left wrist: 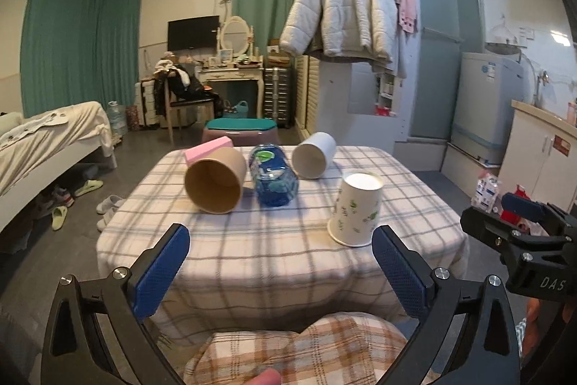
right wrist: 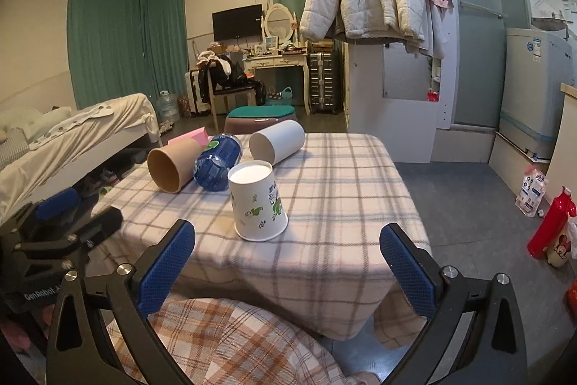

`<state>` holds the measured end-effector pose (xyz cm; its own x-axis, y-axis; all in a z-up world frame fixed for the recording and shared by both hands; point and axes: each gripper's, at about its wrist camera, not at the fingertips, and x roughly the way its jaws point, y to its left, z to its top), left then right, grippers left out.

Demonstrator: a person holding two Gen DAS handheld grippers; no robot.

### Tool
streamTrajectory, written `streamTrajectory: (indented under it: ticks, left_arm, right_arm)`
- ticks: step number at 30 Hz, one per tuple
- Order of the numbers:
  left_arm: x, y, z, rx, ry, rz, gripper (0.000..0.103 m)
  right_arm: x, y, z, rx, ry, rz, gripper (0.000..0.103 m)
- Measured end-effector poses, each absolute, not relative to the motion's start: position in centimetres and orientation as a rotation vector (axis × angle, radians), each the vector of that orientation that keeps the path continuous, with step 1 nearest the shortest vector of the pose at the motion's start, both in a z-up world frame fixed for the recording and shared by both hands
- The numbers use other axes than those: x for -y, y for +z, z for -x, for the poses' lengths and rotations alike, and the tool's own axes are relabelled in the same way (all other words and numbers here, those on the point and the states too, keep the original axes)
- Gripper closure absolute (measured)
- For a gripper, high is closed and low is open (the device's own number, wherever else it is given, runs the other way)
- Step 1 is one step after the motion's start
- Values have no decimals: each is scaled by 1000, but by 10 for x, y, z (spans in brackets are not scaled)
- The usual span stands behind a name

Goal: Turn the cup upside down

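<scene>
A white paper cup with green leaf prints [left wrist: 355,210] [right wrist: 258,206] stands upside down, base up, on the plaid tablecloth [left wrist: 252,240] [right wrist: 342,204] near the front. My left gripper [left wrist: 281,266] is open and empty, held back over the table's near edge, left of the cup. My right gripper [right wrist: 288,262] is open and empty, also drawn back, with the cup just ahead between its fingers' lines. The right gripper also shows at the right edge of the left wrist view [left wrist: 523,233], and the left gripper at the left edge of the right wrist view [right wrist: 57,226].
A brown paper cup [left wrist: 216,181] [right wrist: 169,168], a blue plastic bottle [left wrist: 274,175] [right wrist: 218,161] and a white cup [left wrist: 313,156] [right wrist: 277,141] lie on their sides at the back. A pink block [left wrist: 209,147] lies behind them. A person's plaid-clad lap [left wrist: 306,349] is under the near edge.
</scene>
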<state>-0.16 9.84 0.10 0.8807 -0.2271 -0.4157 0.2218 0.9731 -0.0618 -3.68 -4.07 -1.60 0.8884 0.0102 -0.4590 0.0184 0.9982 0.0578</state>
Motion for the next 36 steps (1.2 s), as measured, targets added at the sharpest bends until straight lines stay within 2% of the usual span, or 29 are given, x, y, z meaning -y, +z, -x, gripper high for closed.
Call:
streamTrajectory:
  ticks: [36]
  left_arm:
    - [-101,2,4,-440,-216,14,0]
  right_arm:
    - [39,-18,34,-493,1,-58,0]
